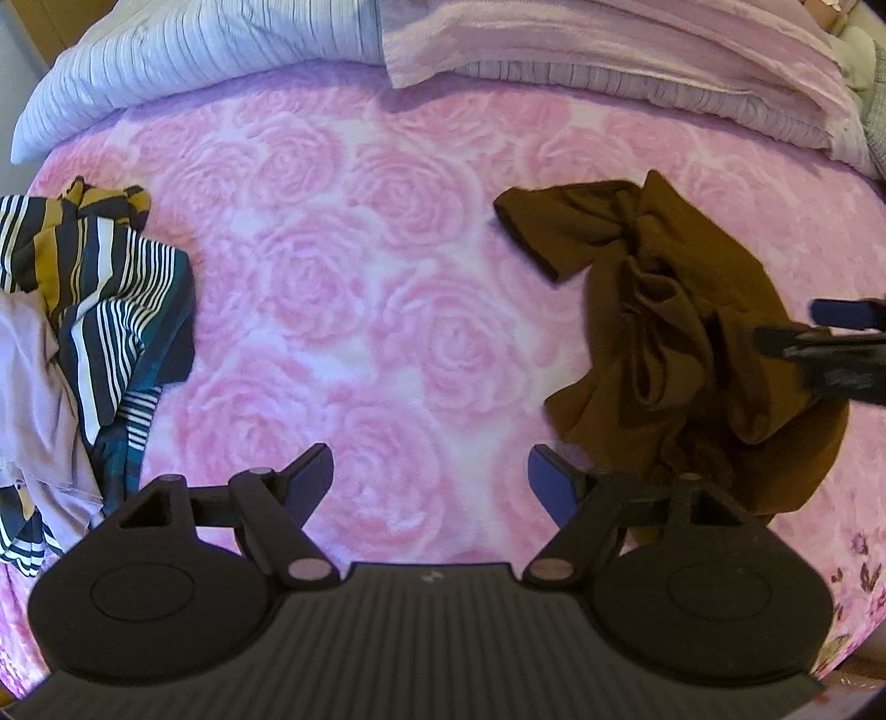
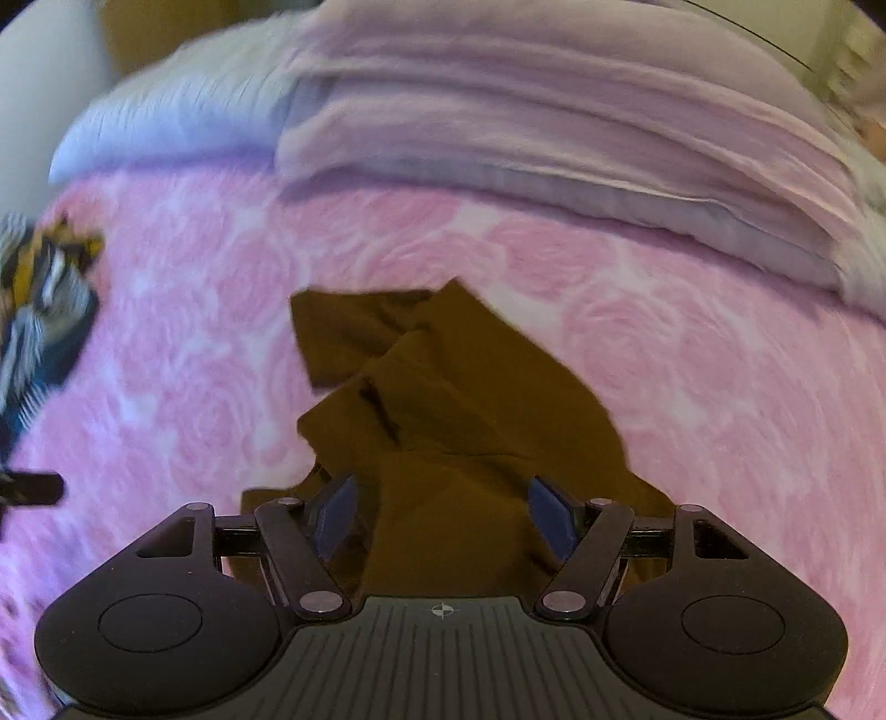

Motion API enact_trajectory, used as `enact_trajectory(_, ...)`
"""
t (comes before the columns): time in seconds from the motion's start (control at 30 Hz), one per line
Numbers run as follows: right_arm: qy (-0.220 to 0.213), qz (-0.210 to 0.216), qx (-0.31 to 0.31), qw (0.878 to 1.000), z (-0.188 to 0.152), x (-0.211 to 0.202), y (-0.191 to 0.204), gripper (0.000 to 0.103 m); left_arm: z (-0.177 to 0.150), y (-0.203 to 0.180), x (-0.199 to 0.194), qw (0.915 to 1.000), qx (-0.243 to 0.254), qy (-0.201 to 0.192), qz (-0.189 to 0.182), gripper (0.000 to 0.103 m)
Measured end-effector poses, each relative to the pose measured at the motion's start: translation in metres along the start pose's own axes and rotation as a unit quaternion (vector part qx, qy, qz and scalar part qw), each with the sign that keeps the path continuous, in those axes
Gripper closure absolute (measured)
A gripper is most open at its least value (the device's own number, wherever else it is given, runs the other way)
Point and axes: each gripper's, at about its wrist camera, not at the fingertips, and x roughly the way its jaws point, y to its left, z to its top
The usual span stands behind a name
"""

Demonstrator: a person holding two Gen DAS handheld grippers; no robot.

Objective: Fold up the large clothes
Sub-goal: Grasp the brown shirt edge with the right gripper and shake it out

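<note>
Two black two-finger grippers hung over a bed covered by a pink, rose-patterned plush blanket (image 1: 354, 288), both pointing steeply down at it. The left gripper (image 1: 431, 477) had its jaws spread wide with nothing between them; only bare pink blanket showed under its dark blue pads (image 1: 545, 479). The right gripper (image 2: 441, 512) was likewise released, its jaws wide apart, and it hovered directly above a crumpled, rust-brown fabric garment (image 2: 459, 399), folds of which showed in the gap between the fingers; the right wrist view was blurred, so whether the pads touched the cloth could not be told. In the left wrist view that brown garment (image 1: 670, 332) lay bunched in a heap on the right part of the blanket, one sleeve-like end stretched toward the middle of the bed, and the right gripper's dark fingers came in from the right edge over its far side. At the left edge of the bed lay a separate rumpled pile of striped clothing in navy, white, mustard and teal (image 1: 105, 288), with a pale lilac cloth (image 1: 33, 387) against it, well apart from the brown garment. Along the far side of the bed lay a ribbed light grey-blue quilt (image 1: 183, 50) and, beside it, folded pale pink bedding (image 1: 609, 44).
</note>
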Motion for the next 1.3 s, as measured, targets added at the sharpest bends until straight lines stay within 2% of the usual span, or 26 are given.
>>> enact_trajectory(0.03,0.011,-0.003,-0.015,1.000,-0.003,0.014,0.006,0.037,-0.001,0.000,0.002,1.0000,0.001,0.003,0.001,0.029)
enact_trajectory(0.07,0.017,-0.009,-0.027,0.999,-0.008,0.024,0.009,0.061,-0.002,0.000,0.003,1.0000,0.002,0.006,0.002,0.029)
enact_trajectory(0.1,0.016,-0.019,-0.042,0.999,-0.014,0.031,0.011,0.101,-0.003,0.001,0.004,1.0000,0.003,0.008,0.002,0.029)
enact_trajectory(0.13,0.017,-0.025,-0.052,0.998,-0.020,0.034,0.009,0.101,-0.004,0.001,0.004,1.0000,0.004,0.009,0.001,0.030)
enact_trajectory(0.17,-0.002,-0.025,-0.033,0.999,-0.026,0.025,0.002,0.101,-0.005,0.001,0.002,1.0000,0.005,0.008,-0.001,0.030)
enact_trajectory(0.27,-0.112,-0.012,0.035,0.993,-0.053,-0.034,-0.035,0.102,-0.006,-0.002,-0.002,0.9999,0.014,0.005,-0.003,0.032)
enact_trajectory(0.37,-0.195,-0.030,0.113,0.974,-0.096,-0.103,-0.085,0.102,-0.005,-0.009,-0.008,0.9997,0.026,0.001,-0.006,0.032)
enact_trajectory(0.47,-0.226,-0.072,0.207,0.949,-0.159,-0.166,-0.138,0.102,-0.002,-0.021,-0.017,0.9990,0.041,-0.008,-0.015,0.032)
enact_trajectory(0.5,-0.221,-0.094,0.240,0.941,-0.184,-0.182,-0.153,0.102,-0.002,-0.028,-0.020,0.9986,0.048,-0.011,-0.021,0.032)
enact_trajectory(0.57,-0.185,-0.134,0.304,0.925,-0.237,-0.197,-0.185,0.102,-0.002,-0.042,-0.021,0.9974,0.064,-0.010,-0.030,0.032)
enact_trajectory(0.63,-0.106,-0.170,0.375,0.905,-0.285,-0.191,-0.213,0.101,-0.004,-0.062,-0.020,0.9954,0.086,-0.005,-0.040,0.032)
enact_trajectory(0.67,-0.045,-0.170,0.419,0.891,-0.311,-0.181,-0.229,0.101,-0.005,-0.073,-0.020,0.9942,0.098,-0.003,-0.045,0.032)
enact_trajectory(0.7,0.001,-0.171,0.461,0.871,-0.335,-0.173,-0.240,0.100,-0.006,-0.084,-0.020,0.9928,0.109,-0.001,-0.049,0.032)
enact_trajectory(0.77,0.051,-0.167,0.518,0.837,-0.370,-0.164,-0.254,0.099,-0.007,-0.101,-0.021,0.9908,0.126,-0.002,-0.051,0.032)
enact_trajectory(0.8,0.047,-0.169,0.528,0.831,-0.378,-0.166,-0.256,0.098,-0.009,-0.110,-0.021,0.9898,0.132,-0.004,-0.052,0.032)
enact_trajectory(0.83,0.032,-0.170,0.525,0.833,-0.379,-0.168,-0.258,0.095,-0.009,-0.117,-0.022,0.9892,0.137,-0.006,-0.053,0.032)
enact_trajectory(0.87,0.017,-0.173,0.504,0.846,-0.374,-0.169,-0.256,0.088,-0.010,-0.123,-0.021,0.9887,0.141,-0.007,-0.051,0.032)
enact_trajectory(0.9,0.008,-0.176,0.471,0.865,-0.364,-0.167,-0.254,0.080,-0.010,-0.129,-0.020,0.9884,0.144,-0.008,-0.048,0.032)
enact_trajectory(0.93,0.000,-0.176,0.436,0.883,-0.352,-0.161,-0.250,0.075,-0.009,-0.135,-0.018,0.9881,0.147,-0.009,-0.044,0.032)
enact_trajectory(0.97,-0.011,-0.178,0.386,0.905,-0.337,-0.155,-0.247,0.067,-0.008,-0.140,-0.016,0.9881,0.148,-0.010,-0.040,0.032)
enact_trajectory(1.0,-0.018,-0.179,0.345,0.921,-0.325,-0.148,-0.242,0.062,-0.006,-0.146,-0.013,0.9881,0.149,-0.014,-0.035,0.032)
enact_trajectory(1.03,-0.026,-0.176,0.299,0.938,-0.312,-0.138,-0.236,0.062,-0.003,-0.148,-0.009,0.9882,0.149,-0.018,-0.030,0.032)
enact_trajectory(1.1,-0.033,-0.164,0.220,0.961,-0.291,-0.113,-0.229,0.061,0.004,-0.155,-0.003,0.9892,0.143,-0.026,-0.017,0.032)
enact_trajectory(1.2,-0.049,-0.144,0.118,0.981,-0.270,-0.071,-0.219,0.061,0.011,-0.164,0.006,0.9909,0.129,-0.037,-0.011,0.032)
enact_trajectory(1.3,-0.043,-0.130,0.023,0.990,-0.256,-0.025,-0.212,0.061,0.012,-0.174,0.016,0.9909,0.128,-0.041,-0.004,0.032)
